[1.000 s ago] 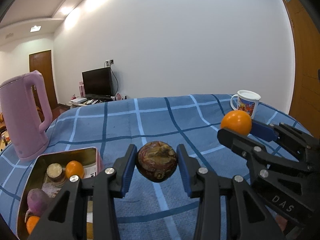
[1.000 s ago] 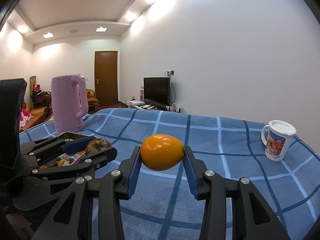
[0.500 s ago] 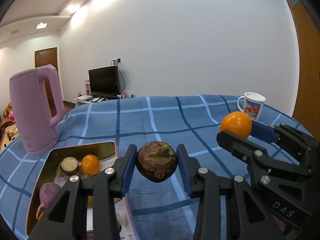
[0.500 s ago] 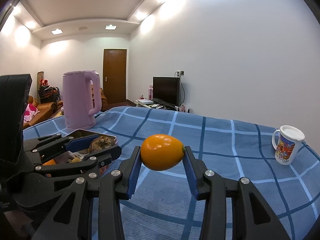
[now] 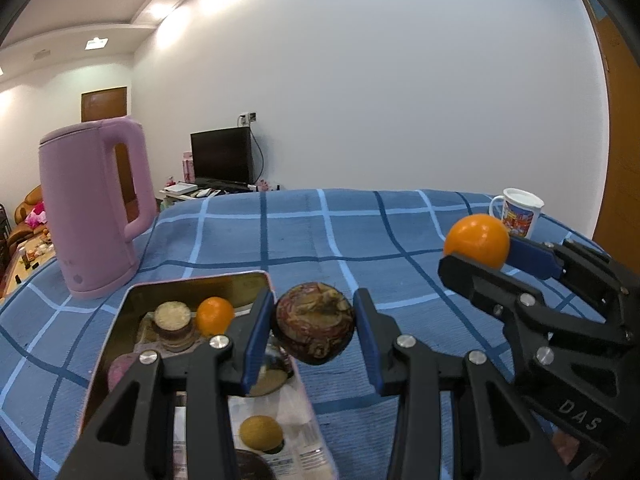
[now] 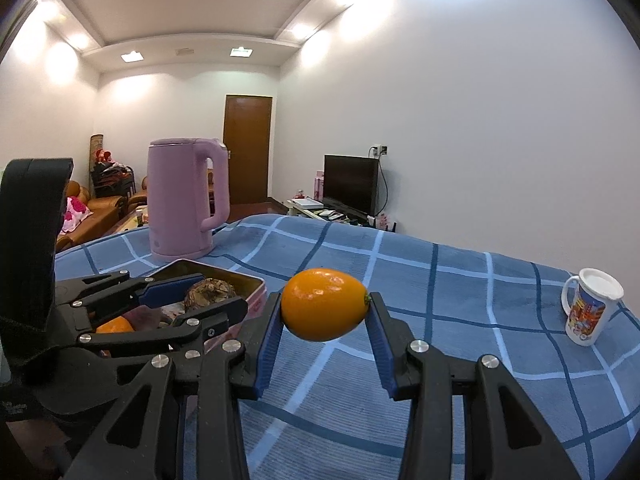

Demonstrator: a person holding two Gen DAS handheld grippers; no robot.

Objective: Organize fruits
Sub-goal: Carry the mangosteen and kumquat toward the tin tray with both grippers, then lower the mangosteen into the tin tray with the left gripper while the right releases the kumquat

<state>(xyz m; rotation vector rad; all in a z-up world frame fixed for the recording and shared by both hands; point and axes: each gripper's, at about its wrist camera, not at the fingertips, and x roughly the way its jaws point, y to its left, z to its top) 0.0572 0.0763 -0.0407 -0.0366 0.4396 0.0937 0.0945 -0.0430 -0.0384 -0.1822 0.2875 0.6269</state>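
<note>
Above the blue checked tablecloth (image 5: 312, 232), the left gripper (image 5: 314, 330) clamped a wrinkled brown fruit (image 5: 314, 328); the right gripper (image 6: 324, 310) pinched an orange kumquat (image 6: 324, 310).

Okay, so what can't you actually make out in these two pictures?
- Left wrist view: the near part of the pink metal tin is hidden behind the left gripper.
- Right wrist view: most of the tin's contents sit behind the left gripper.
- The printed picture on the white mug is too small to read.
</note>
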